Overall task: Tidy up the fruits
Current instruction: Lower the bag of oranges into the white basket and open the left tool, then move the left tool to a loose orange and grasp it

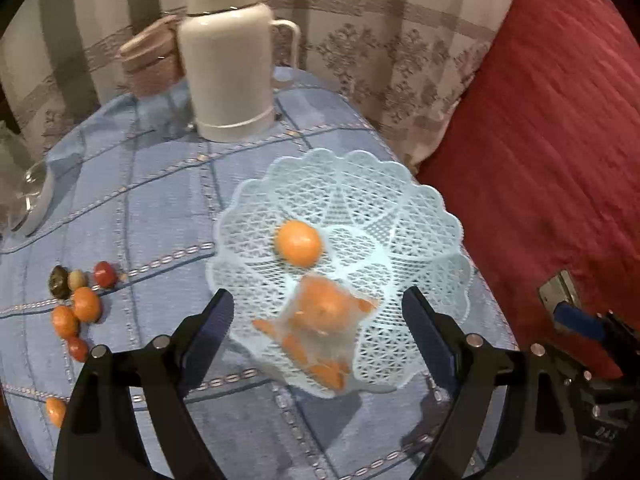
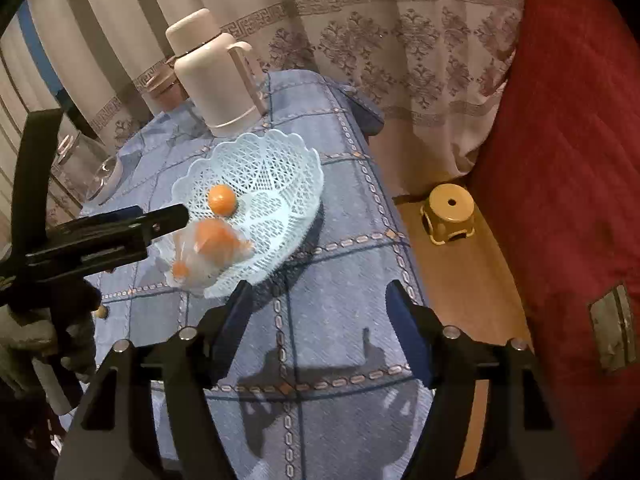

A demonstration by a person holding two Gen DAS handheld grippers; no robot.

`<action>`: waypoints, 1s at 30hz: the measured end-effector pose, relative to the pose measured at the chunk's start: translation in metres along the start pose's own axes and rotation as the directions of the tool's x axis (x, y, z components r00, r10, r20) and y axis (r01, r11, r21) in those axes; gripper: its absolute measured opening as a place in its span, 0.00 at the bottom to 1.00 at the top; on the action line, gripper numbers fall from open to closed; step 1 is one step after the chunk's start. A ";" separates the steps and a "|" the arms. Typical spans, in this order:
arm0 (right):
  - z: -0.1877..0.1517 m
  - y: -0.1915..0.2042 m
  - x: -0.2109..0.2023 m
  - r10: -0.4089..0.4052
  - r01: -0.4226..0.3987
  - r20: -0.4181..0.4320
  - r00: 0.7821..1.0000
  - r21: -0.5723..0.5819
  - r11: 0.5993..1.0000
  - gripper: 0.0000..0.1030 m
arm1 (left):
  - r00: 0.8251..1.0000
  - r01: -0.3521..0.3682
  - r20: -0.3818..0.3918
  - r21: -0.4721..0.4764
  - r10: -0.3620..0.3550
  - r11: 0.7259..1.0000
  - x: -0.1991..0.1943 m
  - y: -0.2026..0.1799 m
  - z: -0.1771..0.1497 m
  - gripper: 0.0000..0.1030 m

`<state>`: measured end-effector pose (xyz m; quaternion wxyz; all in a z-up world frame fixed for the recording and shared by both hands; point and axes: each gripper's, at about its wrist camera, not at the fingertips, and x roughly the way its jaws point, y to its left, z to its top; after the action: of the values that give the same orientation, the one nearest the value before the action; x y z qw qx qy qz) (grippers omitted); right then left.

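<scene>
A pale blue lace-pattern basket (image 1: pixel 400 208) (image 2: pixel 280 168) stands on the blue tablecloth with one loose orange (image 1: pixel 299 242) (image 2: pixel 222 199) inside. A clear plastic bag of oranges (image 1: pixel 324 320) (image 2: pixel 212 244), blurred, lies over the basket's near rim. My left gripper (image 1: pixel 318 296) is open wide just above the bag, its pads apart from it. My right gripper (image 2: pixel 319 288) is open over bare cloth to the right of the basket, with nothing between its fingers. Several loose fruits lie at the table's left: oranges (image 1: pixel 86 304), a red one (image 1: pixel 105 274) and a dark one (image 1: pixel 59 280).
A white thermos jug (image 1: pixel 228 60) (image 2: pixel 216 80) stands behind the basket, a pink lidded container (image 1: pixel 148 60) beside it. A glass dish (image 1: pixel 32 196) sits at far left. A red cushion (image 1: pixel 540 160) borders the table's right; a yellow stool (image 2: pixel 450 212) stands on the floor.
</scene>
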<state>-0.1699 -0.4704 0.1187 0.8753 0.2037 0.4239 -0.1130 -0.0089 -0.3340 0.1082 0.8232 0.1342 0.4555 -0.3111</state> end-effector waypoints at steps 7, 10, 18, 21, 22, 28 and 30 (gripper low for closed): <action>0.011 0.027 0.008 0.052 -0.052 0.006 0.999 -0.050 0.997 0.69 | 0.998 -0.049 0.023 -0.081 0.051 0.996 -0.026 0.037 -0.004 0.83; 0.015 0.039 0.011 0.076 -0.076 0.003 0.997 -0.074 0.994 0.69 | 0.997 -0.068 0.032 -0.115 0.072 0.991 -0.037 0.052 -0.009 0.83; 0.021 0.073 0.019 0.130 -0.131 -0.013 0.991 -0.107 0.986 0.69 | 0.991 -0.119 0.039 -0.190 0.129 0.975 -0.064 0.087 -0.027 0.83; 0.022 0.086 0.021 0.151 -0.152 -0.015 0.988 -0.124 0.981 0.69 | 0.988 -0.139 0.041 -0.220 0.151 0.966 -0.076 0.102 -0.035 0.83; 0.023 0.092 0.021 0.159 -0.160 -0.018 0.987 -0.130 0.979 0.69 | 0.987 -0.144 0.041 -0.226 0.158 0.963 -0.078 0.106 -0.037 0.83; 0.022 0.122 0.024 0.199 -0.201 -0.033 0.980 -0.169 0.965 0.69 | 0.978 -0.187 0.032 -0.276 0.204 0.943 -0.098 0.139 -0.056 0.83; 0.022 0.132 0.025 0.209 -0.212 -0.038 0.977 -0.181 0.960 0.69 | 0.976 -0.201 0.025 -0.294 0.218 0.934 -0.103 0.149 -0.064 0.83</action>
<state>-0.0899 -0.3631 0.1459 0.8934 0.1670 0.4164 0.0222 0.0029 -0.1467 0.1501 0.8751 0.0509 0.4556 -0.1554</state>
